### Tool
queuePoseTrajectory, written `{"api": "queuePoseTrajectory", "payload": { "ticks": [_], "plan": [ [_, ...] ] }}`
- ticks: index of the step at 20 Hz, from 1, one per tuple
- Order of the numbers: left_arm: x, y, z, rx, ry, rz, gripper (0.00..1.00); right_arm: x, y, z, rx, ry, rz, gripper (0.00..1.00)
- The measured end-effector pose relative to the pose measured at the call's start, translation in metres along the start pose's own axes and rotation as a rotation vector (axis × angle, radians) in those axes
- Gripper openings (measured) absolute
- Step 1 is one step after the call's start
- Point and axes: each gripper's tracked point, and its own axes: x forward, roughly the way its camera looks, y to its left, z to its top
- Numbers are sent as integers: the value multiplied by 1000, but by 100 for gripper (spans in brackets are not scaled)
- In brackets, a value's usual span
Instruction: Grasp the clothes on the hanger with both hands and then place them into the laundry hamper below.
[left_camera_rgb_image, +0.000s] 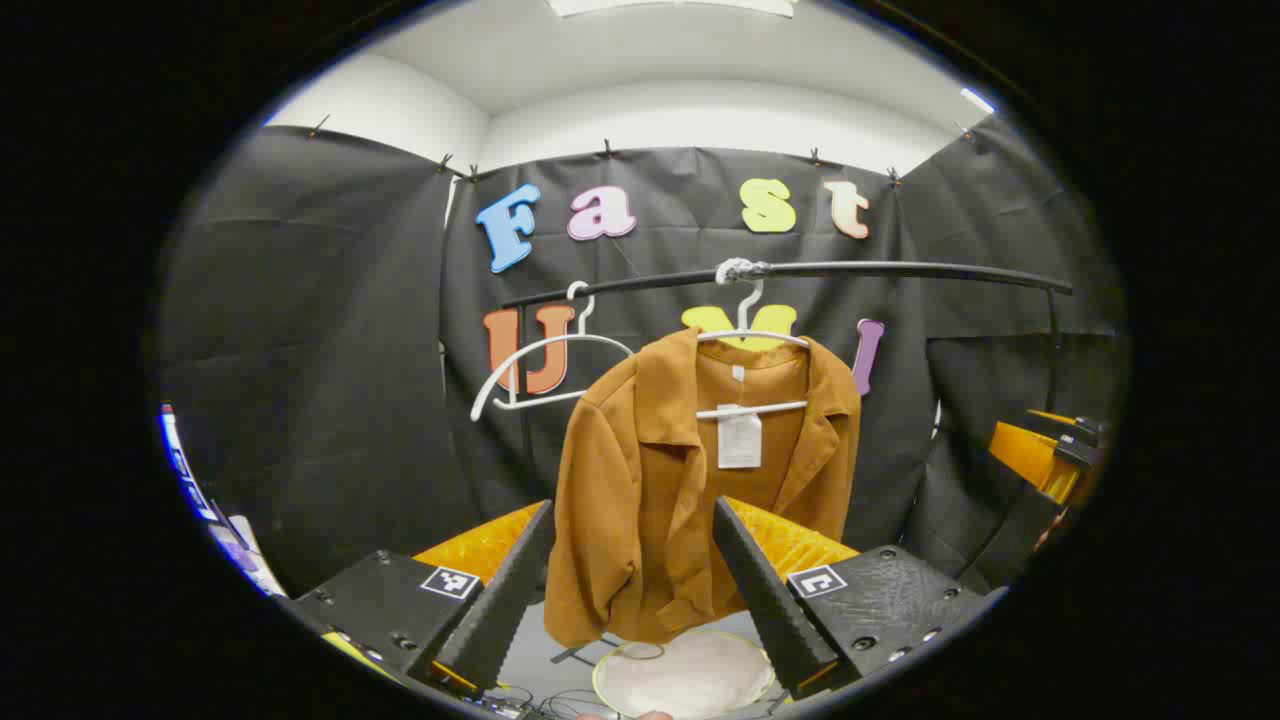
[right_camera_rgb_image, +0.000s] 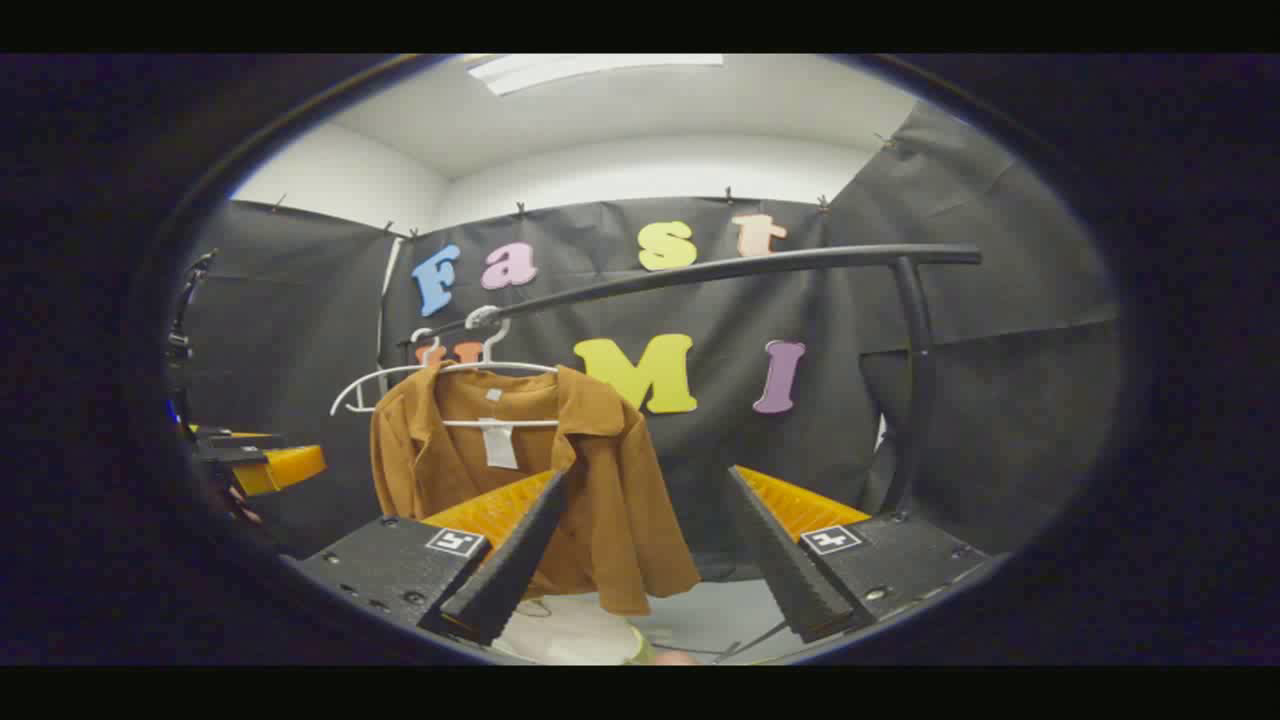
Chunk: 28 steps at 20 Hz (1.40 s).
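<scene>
Your left gripper (left_camera_rgb_image: 632, 580) and right gripper (right_camera_rgb_image: 648, 555) gape empty; below the shirt (left_camera_rgb_image: 690, 480), hanging lengthwise down, sits the hamper (left_camera_rgb_image: 690, 675).

1. The left gripper view looks forward and slightly up along its own fingers, facing the brown jacket (left_camera_rgb_image: 690, 490) nearly head-on, fairly near it, with the black rail (left_camera_rgb_image: 900, 272) above the jacket.
2. The right gripper view faces the same way from a spot to the jacket's (right_camera_rgb_image: 520, 480) right, farther back.
3. Both views share the jacket, its white hanger (right_camera_rgb_image: 470, 395), the rail (right_camera_rgb_image: 740, 268) and the hamper (left_camera_rgb_image: 685, 675) below the jacket.
</scene>
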Motion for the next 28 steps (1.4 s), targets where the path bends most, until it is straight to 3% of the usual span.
{"api": "queuePoseTrajectory", "payload": {
  "ticks": [1, 3, 7, 14, 16, 22, 28],
  "plan": [
    [0, -5, 0, 5, 1, 1, 100, 0, -1, 1, -2, 0, 4, 99],
    [0, -10, -1, 10, 1, 6, 92, 2, -1, -2, 3, 5, 13, 99],
    [0, -16, -4, 14, 6, 10, 100, 6, -9, -10, 20, 42, 8, 99],
    [3, -18, -13, 16, 29, 14, 96, 17, -7, -23, 13, 92, 3, 99],
    [7, -20, -14, 16, 31, 17, 100, 24, -3, -30, 21, 113, 10, 99],
    [37, -30, -28, -6, 58, -5, 96, 60, 26, -49, 35, 168, 72, 99],
    [77, -34, -50, -52, 117, -43, 100, 116, 68, -65, 37, 194, 151, 99]
  ]
}}
